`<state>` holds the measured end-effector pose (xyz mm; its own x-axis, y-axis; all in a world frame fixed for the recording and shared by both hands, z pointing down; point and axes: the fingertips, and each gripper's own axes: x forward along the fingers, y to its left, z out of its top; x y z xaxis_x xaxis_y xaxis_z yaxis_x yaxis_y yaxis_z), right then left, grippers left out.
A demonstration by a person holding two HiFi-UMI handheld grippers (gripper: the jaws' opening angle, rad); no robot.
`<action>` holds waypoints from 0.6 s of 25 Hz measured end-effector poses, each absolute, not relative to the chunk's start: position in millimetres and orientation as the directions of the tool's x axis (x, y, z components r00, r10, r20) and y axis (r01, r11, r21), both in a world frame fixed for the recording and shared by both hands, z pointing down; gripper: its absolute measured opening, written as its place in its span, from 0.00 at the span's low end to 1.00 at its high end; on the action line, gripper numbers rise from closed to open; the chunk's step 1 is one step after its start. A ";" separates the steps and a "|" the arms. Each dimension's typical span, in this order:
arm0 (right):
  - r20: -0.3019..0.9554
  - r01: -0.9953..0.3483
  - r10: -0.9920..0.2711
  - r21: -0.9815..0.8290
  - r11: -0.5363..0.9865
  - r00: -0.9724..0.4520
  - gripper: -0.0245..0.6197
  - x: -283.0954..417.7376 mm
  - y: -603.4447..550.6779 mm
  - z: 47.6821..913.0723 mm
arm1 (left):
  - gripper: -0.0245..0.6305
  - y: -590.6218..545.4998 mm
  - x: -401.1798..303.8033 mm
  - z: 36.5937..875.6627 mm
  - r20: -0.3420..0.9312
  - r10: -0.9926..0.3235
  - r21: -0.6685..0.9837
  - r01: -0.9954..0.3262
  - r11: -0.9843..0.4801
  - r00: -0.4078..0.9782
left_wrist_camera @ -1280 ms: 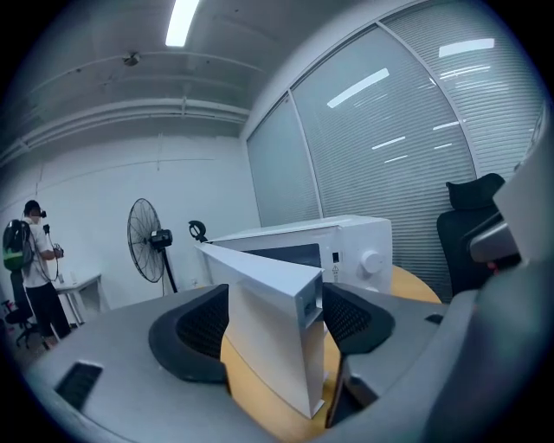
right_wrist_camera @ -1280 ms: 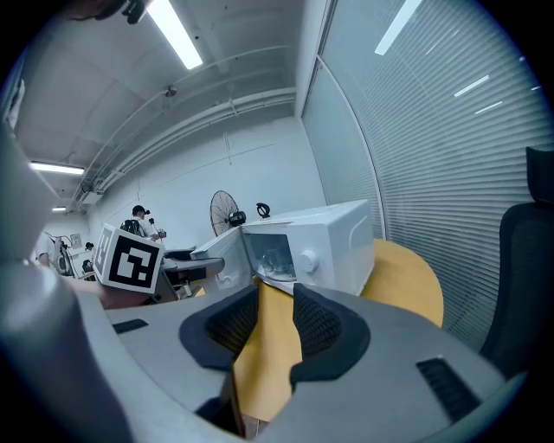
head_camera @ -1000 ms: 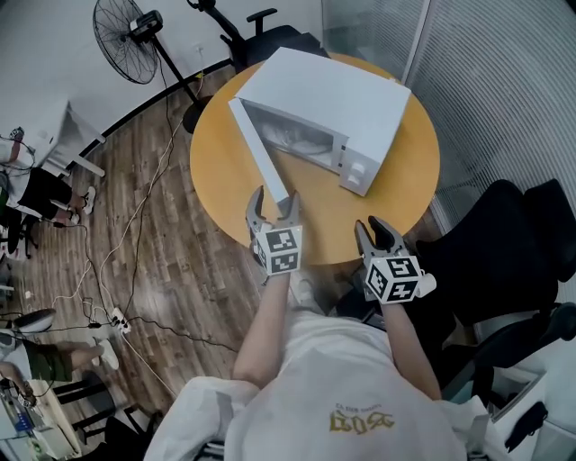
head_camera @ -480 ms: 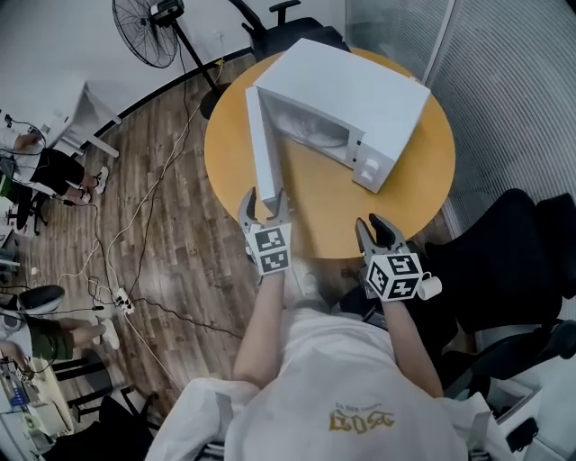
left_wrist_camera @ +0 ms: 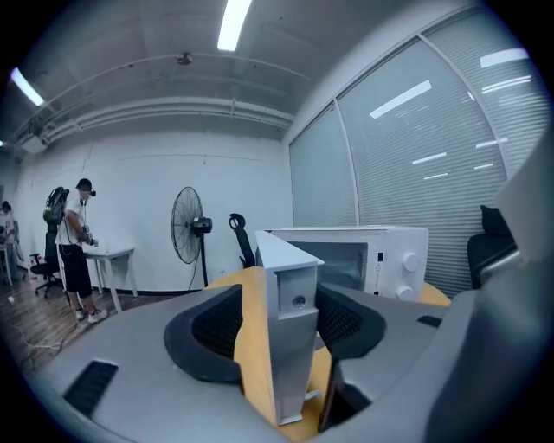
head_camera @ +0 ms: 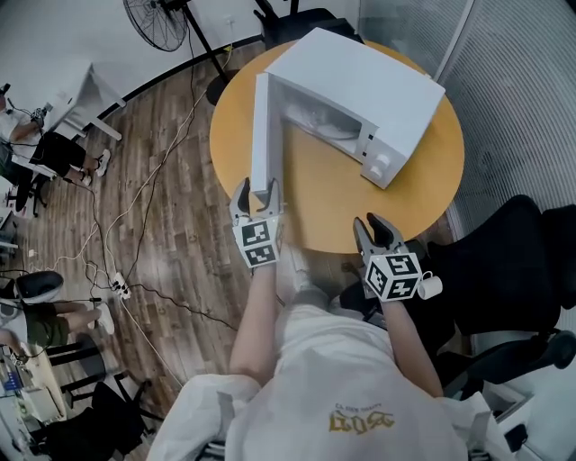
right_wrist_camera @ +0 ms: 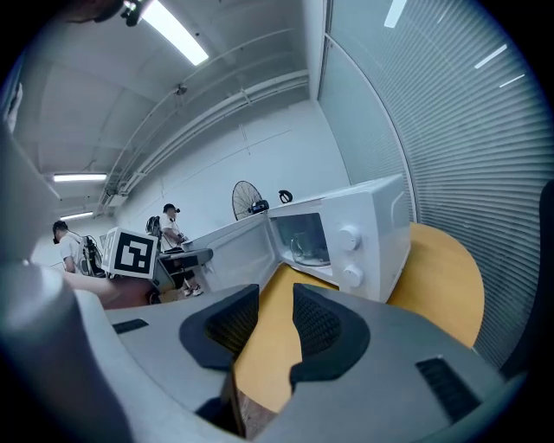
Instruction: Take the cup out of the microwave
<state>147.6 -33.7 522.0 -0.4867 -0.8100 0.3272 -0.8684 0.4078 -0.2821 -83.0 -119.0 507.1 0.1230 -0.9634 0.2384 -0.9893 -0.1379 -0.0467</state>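
Cup (right_wrist_camera: 301,246): clear glass, upright, mouth up, inside white microwave (head_camera: 369,85); door (head_camera: 261,135) swung wide. Round yellow worktop (head_camera: 333,203); wood floor (head_camera: 153,225), fan (head_camera: 166,18), blinds (head_camera: 531,90). Left claw (head_camera: 256,191) half-wide, just been closing, loosely straddles door's edge. Right claw (head_camera: 373,225) narrow, empty.

The left forearm (head_camera: 255,311) reaches forward, and the left gripper (head_camera: 256,194) points almost level with its marker cube facing up. Its jaws have just been closing, with the edge of the microwave door (left_wrist_camera: 290,337) between them; a gap shows beside the left pad. The right gripper (head_camera: 378,234), held nearer the body, has its jaws partly apart and empty.
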 end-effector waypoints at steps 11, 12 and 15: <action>0.317 -0.862 -0.806 -0.269 0.429 -0.500 0.23 106.3 -72.5 516.3 | 0.31 -131.3 -109.4 503.7 0.229 -0.957 -0.049 -0.980 -0.195 0.179; 0.315 -0.859 -0.803 -0.271 0.434 -0.505 0.23 100.7 -77.8 516.6 | 0.31 -132.2 -115.4 503.8 0.230 -0.956 -0.043 -0.979 -0.197 0.183; 0.310 -0.849 -0.796 -0.286 0.444 -0.520 0.23 84.1 -95.1 518.0 | 0.30 -134.7 -132.6 505.3 0.236 -0.952 -0.028 -0.978 -0.205 0.193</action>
